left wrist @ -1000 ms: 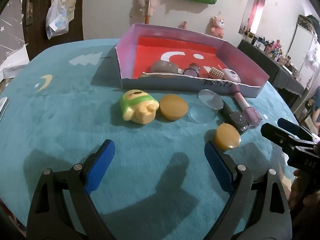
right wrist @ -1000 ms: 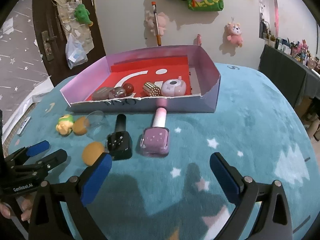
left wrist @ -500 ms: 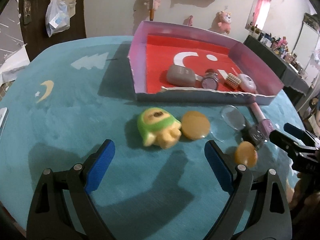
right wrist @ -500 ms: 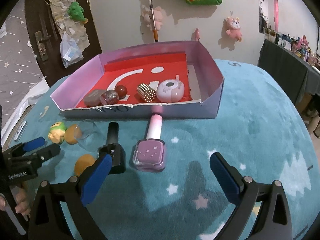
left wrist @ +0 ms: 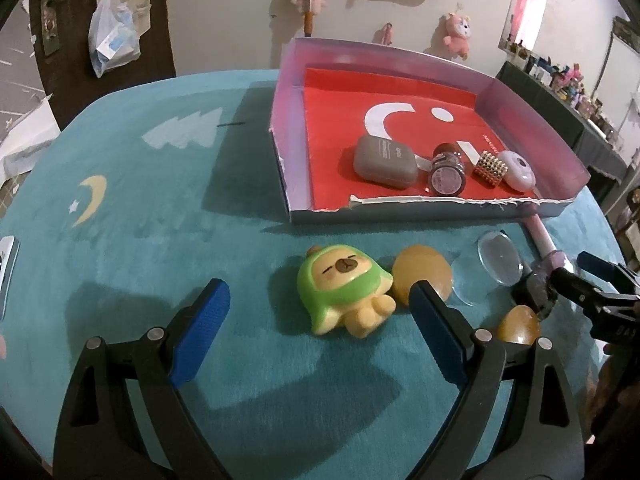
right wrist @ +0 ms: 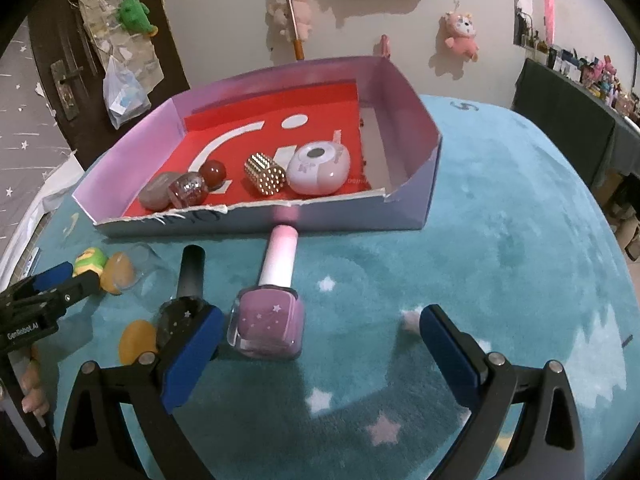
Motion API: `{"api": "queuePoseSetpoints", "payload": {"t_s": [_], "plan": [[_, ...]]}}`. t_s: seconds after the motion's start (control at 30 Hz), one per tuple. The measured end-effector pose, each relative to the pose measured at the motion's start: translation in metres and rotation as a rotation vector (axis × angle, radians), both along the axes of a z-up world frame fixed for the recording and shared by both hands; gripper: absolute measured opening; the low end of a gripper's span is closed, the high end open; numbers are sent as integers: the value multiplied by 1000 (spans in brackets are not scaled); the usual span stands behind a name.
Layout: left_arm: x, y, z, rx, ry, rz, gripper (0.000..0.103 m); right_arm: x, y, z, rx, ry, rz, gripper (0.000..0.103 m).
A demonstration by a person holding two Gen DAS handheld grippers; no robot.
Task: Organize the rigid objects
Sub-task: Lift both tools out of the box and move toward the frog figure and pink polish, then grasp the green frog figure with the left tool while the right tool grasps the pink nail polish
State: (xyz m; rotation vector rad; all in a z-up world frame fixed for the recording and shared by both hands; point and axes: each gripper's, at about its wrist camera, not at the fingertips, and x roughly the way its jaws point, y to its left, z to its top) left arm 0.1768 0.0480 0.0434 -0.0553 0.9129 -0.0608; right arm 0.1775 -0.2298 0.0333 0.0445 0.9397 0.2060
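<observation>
Left tongs are gaping wide around the green-hooded toy, lying on the teal tabletop just before the box's near wall. Right tongs are spreading wide, flanking the pink polish bottle, its cap touching that wall.

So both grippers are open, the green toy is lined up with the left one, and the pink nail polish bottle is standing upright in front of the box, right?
Not quite: the pink nail polish bottle lies on its side, cap toward the box, as the right wrist view shows. Both the left gripper and right gripper are open, and the green toy faces the left one.
</observation>
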Motion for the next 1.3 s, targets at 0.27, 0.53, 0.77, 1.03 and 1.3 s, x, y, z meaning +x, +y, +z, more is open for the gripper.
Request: {"api": "queuePoseSetpoints", "payload": {"t_s": [0.27, 0.53, 0.77, 1.03, 1.3], "plan": [[-1, 14, -4, 20, 18, 5, 93, 3, 3, -2, -24, 1, 5, 102], [-6, 18, -2, 69, 3, 2, 93, 6, 4, -2, -20, -1, 12, 102], [4, 8, -9, 43, 27, -28, 79, 4, 8, 0, -26, -19, 41, 87], [3, -8, -4, 42, -3, -88, 46, -3, 19, 3, 15, -25, 133, 41], [-5, -7, 10, 17, -36, -92, 46, -13, 13, 13, 53, -35, 134, 41]]}}
